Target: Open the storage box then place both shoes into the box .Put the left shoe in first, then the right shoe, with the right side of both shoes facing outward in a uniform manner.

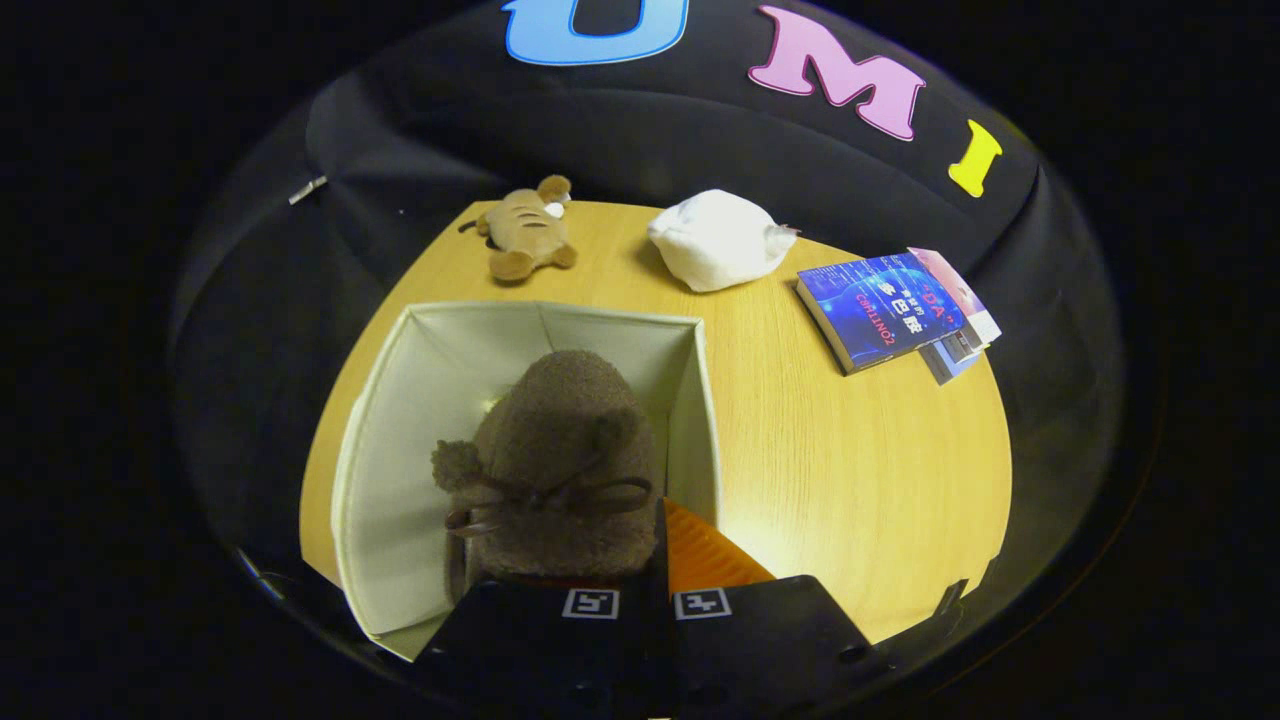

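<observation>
A brown fluffy shoe (560,450) with a dark bow lace hangs toe-forward inside the opening of the white fabric storage box (690,400), whose top is open. My gripper (655,575) is shut on the shoe's near end, with the fingers close together and the right finger (700,555) lying along the shoe's right side, next to the box's right wall. The shoe hides most of the box's floor, so I cannot tell what lies under it.
The box stands on a round wooden table (850,470). Beyond the box lie a tan plush toy (525,235) and a white soft pouch (720,240). A stack of books (885,310) rests on the table's far right.
</observation>
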`<move>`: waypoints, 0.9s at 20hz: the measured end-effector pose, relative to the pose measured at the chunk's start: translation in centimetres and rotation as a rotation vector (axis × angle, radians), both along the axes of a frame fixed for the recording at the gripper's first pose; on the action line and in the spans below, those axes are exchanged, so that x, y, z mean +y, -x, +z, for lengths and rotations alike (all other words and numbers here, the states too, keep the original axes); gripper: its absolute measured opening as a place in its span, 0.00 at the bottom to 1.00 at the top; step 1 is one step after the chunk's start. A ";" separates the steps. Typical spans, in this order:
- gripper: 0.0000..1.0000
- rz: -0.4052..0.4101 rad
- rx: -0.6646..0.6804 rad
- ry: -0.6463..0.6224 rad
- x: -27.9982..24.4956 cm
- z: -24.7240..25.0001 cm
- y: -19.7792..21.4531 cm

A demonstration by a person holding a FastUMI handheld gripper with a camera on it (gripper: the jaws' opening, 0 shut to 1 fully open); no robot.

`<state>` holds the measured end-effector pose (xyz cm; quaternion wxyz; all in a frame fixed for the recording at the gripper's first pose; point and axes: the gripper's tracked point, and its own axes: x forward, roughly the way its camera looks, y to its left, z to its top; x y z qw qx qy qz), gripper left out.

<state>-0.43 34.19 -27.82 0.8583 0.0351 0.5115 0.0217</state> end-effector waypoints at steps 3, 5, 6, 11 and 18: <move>0.11 0.012 0.005 0.046 0.5 -0.8 0.0; 0.18 0.015 0.030 0.043 1.0 -1.5 0.6; 0.19 0.019 0.045 0.055 0.9 -2.0 1.0; 0.38 0.081 0.041 0.025 2.4 -2.2 1.5; 0.89 0.177 -0.003 -0.001 4.1 -0.3 2.4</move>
